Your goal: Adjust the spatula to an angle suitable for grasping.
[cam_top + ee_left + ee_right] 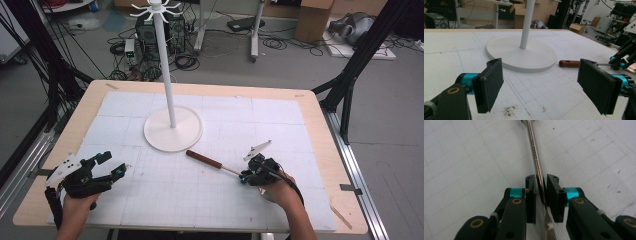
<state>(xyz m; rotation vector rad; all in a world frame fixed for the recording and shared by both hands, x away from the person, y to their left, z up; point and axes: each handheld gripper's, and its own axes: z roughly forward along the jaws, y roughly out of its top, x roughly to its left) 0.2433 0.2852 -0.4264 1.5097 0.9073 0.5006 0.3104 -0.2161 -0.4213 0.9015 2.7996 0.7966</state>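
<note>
Meanwhile, the right tool (pixel 246 176) is clamped on the metal shaft of a wooden-handled utensil (pixel 204 159) lying on the table (pixel 310 107) just beside the white stand's base (pixel 173 129). At the near left, the left tool (pixel 112 165) hovers with jaws wide apart.

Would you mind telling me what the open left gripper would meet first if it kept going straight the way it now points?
Probably the flat round white base of the tall white stand: in the left gripper view it lies straight ahead between the open jaws of the left gripper, with bare gridded mat before it. The brown wooden handle sits off to the right.
</note>
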